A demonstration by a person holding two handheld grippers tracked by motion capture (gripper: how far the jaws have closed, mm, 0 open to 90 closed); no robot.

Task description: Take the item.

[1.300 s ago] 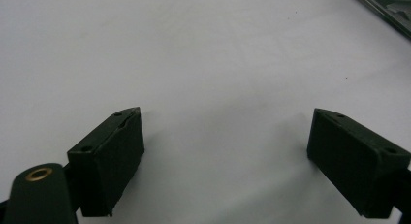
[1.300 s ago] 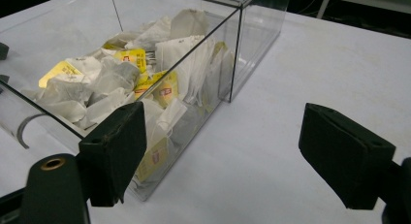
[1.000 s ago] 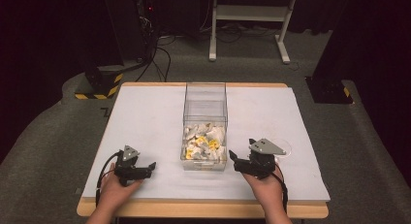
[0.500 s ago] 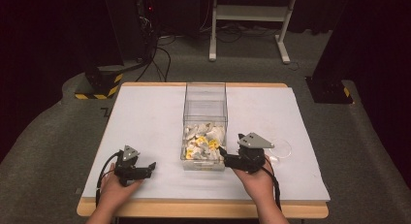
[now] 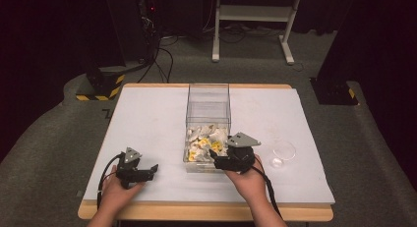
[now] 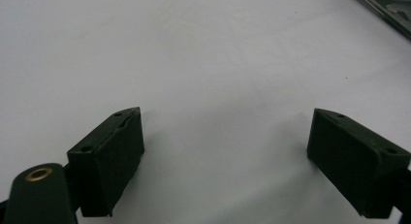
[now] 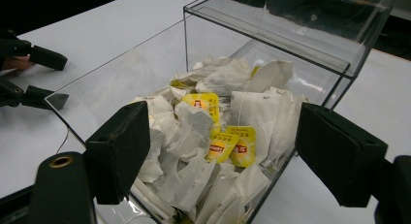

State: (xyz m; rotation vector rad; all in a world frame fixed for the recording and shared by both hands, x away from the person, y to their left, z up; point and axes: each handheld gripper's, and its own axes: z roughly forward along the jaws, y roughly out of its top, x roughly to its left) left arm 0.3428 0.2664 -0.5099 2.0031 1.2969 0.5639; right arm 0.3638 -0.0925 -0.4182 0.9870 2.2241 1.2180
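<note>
A clear plastic box [image 5: 208, 109] stands in the middle of the white bench [image 5: 147, 119]. It is long, open on top, and you can see right through its walls. Its near end holds a heap of white tea bags [image 7: 194, 136], crumpled and lying every which way. Some have small yellow tags [image 7: 228, 146] with red print. The far end of the box looks bare. A small clear round dish [image 5: 283, 152] lies flat on the bench, to the right of the box.

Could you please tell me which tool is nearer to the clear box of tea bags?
Right. The right tool is at the clear box's near end, above the tea bags; the left tool rests on the table, off to the box's left.
</note>
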